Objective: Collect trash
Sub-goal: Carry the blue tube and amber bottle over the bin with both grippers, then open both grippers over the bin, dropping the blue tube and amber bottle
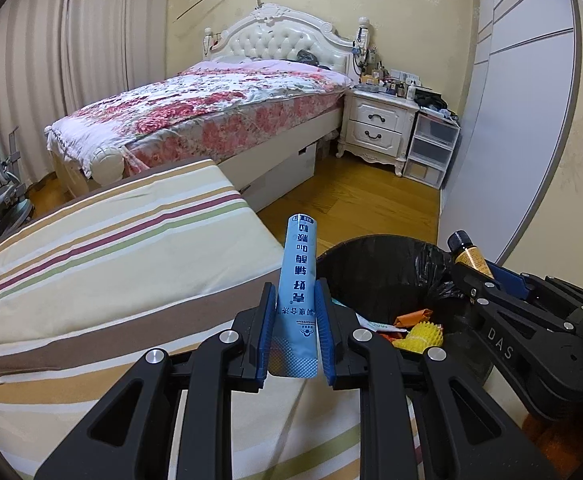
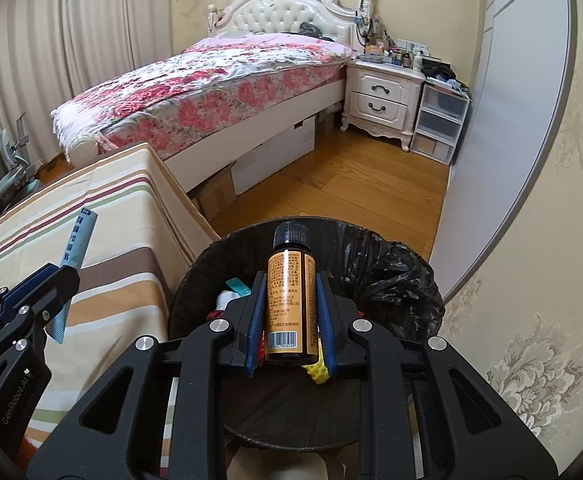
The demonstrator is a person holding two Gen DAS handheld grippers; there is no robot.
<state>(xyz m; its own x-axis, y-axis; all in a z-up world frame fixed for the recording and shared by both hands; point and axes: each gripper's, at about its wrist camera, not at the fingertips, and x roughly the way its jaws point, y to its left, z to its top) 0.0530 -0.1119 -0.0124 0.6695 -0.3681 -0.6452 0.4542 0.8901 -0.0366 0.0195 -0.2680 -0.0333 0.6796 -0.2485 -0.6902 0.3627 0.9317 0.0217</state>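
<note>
My left gripper [image 1: 294, 300] is shut on a light blue sachet [image 1: 297, 276] with dark printing, held upright over the edge of a striped cover, just left of the bin. My right gripper [image 2: 290, 292] is shut on a small amber bottle [image 2: 290, 300] with a black cap, held above the open round bin [image 2: 395, 276] lined with a black bag. In the left wrist view the bin [image 1: 387, 264] holds a yellow spiky ball [image 1: 423, 334] and orange scraps, and the right gripper [image 1: 475, 276] with the bottle [image 1: 467, 254] reaches in from the right. The right wrist view shows the left gripper [image 2: 65, 276] with the sachet [image 2: 77, 240].
A striped cover [image 1: 111, 264] fills the left. Beyond it stands a bed with a floral quilt [image 1: 211, 108], a white nightstand [image 1: 379, 124] and plastic drawers [image 1: 431, 152]. Wooden floor [image 2: 331, 184] lies past the bin. A grey sliding door [image 2: 503, 120] runs along the right.
</note>
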